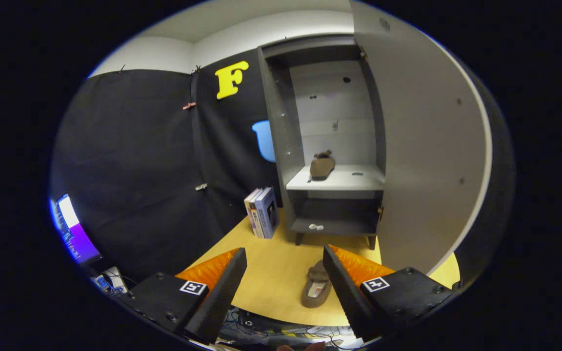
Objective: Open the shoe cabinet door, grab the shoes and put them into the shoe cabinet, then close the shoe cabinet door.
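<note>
The grey shoe cabinet [281, 146] stands open on the yellow table, its door [422, 146] swung out to the right. One brown shoe [322, 165] lies on the cabinet's white middle shelf [354, 181]. A second brown shoe [316, 290] rests on the table in front of the cabinet, low between my fingers and close to the right one. My gripper [285, 256] is open and holds nothing; it sits well back from the cabinet.
A few books [262, 212] stand upright on the yellow table [271, 273] just left of the cabinet. A lit screen [73, 236] and cables lie off to the left below the table's edge. The open door takes up the room on the right.
</note>
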